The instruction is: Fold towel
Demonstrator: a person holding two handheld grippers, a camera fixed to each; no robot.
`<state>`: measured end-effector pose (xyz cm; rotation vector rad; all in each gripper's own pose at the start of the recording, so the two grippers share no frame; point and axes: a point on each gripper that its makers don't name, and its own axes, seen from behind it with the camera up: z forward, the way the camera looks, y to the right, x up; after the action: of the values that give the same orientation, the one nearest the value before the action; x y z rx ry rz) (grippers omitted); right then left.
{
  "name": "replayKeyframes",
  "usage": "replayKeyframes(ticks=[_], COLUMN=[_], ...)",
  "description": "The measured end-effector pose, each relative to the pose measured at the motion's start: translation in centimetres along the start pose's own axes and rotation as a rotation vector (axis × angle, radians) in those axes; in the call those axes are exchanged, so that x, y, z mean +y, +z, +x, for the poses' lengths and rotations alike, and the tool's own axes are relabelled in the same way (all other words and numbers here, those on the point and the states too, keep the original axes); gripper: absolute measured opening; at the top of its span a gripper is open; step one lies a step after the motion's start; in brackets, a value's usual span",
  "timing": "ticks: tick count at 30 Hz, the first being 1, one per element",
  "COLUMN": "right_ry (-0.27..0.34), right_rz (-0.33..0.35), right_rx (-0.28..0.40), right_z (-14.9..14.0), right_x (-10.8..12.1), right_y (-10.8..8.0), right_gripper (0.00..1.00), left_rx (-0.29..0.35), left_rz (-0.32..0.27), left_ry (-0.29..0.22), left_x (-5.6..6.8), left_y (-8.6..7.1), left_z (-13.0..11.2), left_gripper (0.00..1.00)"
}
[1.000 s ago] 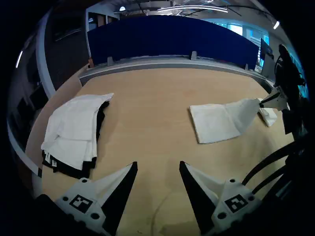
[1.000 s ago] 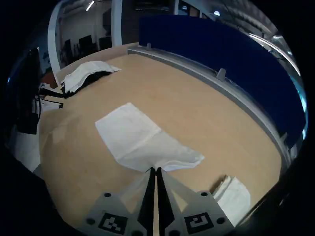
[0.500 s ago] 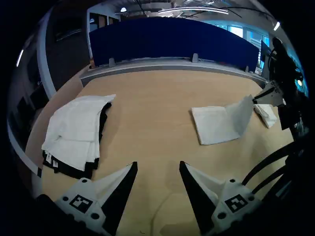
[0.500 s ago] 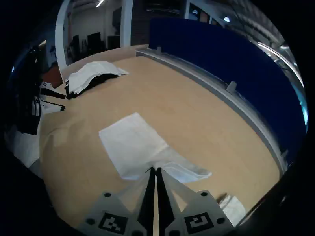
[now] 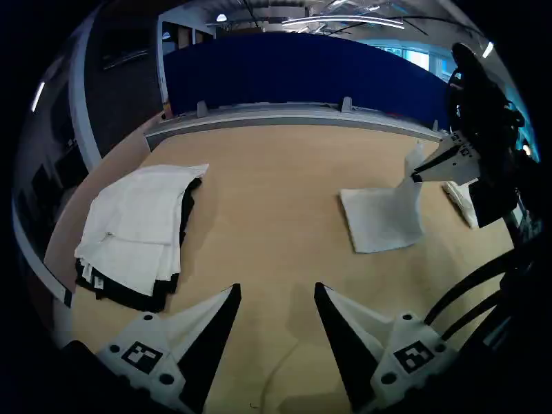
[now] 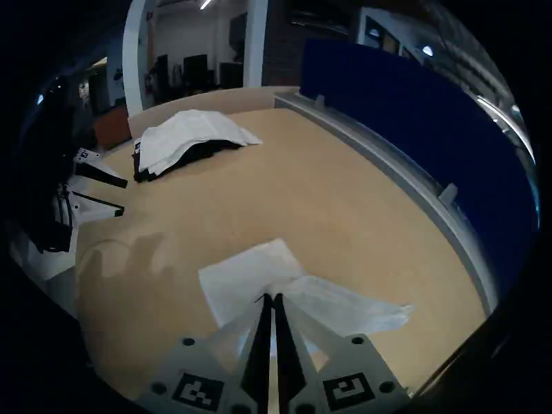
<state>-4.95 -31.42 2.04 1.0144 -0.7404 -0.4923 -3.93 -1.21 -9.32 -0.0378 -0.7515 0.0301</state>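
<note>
Tabletop (image 5: 276, 186): pale wood laminate, matte, rounded edge at 9 o'clock in the left gripper view. Grey rail (image 5: 276, 117) runs along the far edge at 12 o'clock, with a dark blue partition (image 5: 297, 69) standing on it. Strip lights (image 5: 345, 21) on the ceiling above. Room beyond is dim: dark wall at 10 o'clock, bright windows at 2 o'clock.

Left gripper (image 5: 276, 286): fingers wide apart, nothing between them, hovering over bare wood at 6 o'clock.

Right gripper (image 6: 271, 298): fingers pressed together on an edge of the towel (image 5: 379, 221). In the left gripper view the towel lies at 3 o'clock. Most of it is flat on the table, and its far right side stands up off the wood to where the right gripper pinches it. In the right gripper view the flat part sits at 6 o'clock, just ahead of the fingertips, and the raised flap trails off toward 4 o'clock.

Stack of folded cloths (image 5: 138, 221), white over black, at 9 o'clock in the left gripper view and well apart from the towel. A smaller folded white cloth (image 5: 461, 200) lies past the towel near the 3 o'clock edge, partly hidden behind the right gripper.
</note>
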Motion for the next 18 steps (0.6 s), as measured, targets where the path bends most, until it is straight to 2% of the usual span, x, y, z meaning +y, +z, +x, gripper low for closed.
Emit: replayKeyframes(ticks=[6,12,15,18], right_ry=[-0.019,-0.004,0.013,0.031], right_rz=[0.067,0.132,0.157,0.161], right_rx=[-0.004,-0.024,-0.034,-0.04], right_z=[1.0,-0.2,-1.1,-1.5], right_x=[-3.3,-6.6,-7.8,-8.2], right_y=[3.5,7.6,9.0,9.7], right_gripper=[0.03,0.03,0.03,0.03], left_rx=[0.003,0.002,0.001,0.0], left_rz=[0.005,0.007,0.004,0.003], left_ry=[-0.013,-0.033,-0.037,-0.035], left_x=[-0.3,-0.4,-0.3,-0.3], left_y=[-0.1,0.1,0.2,0.2], left_z=[-0.3,-0.8,-1.0,-1.2], left_gripper=[0.78,0.78,0.78,0.78])
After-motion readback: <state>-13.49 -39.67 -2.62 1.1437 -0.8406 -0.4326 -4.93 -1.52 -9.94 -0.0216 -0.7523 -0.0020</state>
